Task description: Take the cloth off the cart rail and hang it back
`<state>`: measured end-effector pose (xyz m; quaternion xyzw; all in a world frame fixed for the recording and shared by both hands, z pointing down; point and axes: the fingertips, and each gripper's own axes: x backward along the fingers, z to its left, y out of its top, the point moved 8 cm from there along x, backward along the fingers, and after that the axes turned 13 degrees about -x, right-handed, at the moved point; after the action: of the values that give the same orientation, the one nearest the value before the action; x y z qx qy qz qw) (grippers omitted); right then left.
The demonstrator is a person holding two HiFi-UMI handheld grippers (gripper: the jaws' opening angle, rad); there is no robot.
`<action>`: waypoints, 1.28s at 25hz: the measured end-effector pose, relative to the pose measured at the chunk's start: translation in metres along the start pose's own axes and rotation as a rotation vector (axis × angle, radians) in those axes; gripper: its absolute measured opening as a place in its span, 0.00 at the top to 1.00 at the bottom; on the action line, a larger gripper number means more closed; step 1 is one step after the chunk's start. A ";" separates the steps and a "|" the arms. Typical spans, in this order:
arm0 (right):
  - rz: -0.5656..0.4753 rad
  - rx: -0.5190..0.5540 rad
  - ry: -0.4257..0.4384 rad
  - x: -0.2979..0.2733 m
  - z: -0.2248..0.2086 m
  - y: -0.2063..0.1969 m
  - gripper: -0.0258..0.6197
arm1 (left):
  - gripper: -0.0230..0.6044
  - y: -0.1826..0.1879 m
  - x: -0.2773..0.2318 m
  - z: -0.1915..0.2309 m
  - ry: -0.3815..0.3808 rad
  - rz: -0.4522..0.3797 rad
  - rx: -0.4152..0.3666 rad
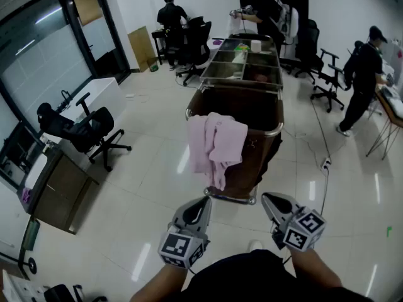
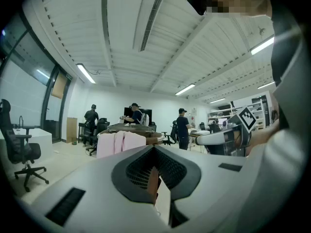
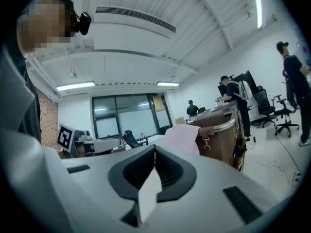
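Head view centre: I'm seeing a rumpled pale-pink cloth (image 1: 217,145) draping over the brown cart's chrome rail (image 1: 279,129); my left gripper (image 1: 203,201) and right gripper (image 1: 267,199) are sitting closed, empty.

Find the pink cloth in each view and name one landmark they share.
Head view: cloth at centre, draped over the near rail of the cart.
Left gripper view: cloth left of centre, above the jaws.
Right gripper view: cloth just right of centre, above the jaws.
Shared landmark: the brown cart.
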<state>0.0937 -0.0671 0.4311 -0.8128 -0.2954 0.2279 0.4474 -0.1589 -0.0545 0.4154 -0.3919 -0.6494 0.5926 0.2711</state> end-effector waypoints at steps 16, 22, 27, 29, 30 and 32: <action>-0.057 -0.055 -0.006 0.019 -0.096 0.047 0.93 | 0.23 0.017 -0.154 0.089 0.070 0.176 -0.099; -0.052 -0.071 -0.013 0.027 -0.127 0.053 0.93 | 0.21 -0.016 -0.218 0.118 0.052 0.349 -0.124; -0.039 -0.079 -0.035 0.035 -0.151 0.059 0.93 | 0.21 -0.039 -0.256 0.140 0.097 0.411 -0.082; -0.030 -0.083 -0.045 0.036 -0.161 0.061 0.93 | 0.21 -0.046 -0.271 0.141 0.093 0.427 -0.064; -0.026 -0.085 -0.046 0.036 -0.166 0.062 0.93 | 0.21 -0.050 -0.278 0.142 0.095 0.436 -0.065; -0.020 -0.090 -0.046 0.034 -0.172 0.063 0.93 | 0.21 -0.058 -0.286 0.146 0.104 0.438 -0.069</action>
<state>0.2452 -0.1722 0.4582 -0.8236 -0.3238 0.2286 0.4057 -0.1325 -0.3731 0.4825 -0.5627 -0.5538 0.5937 0.1555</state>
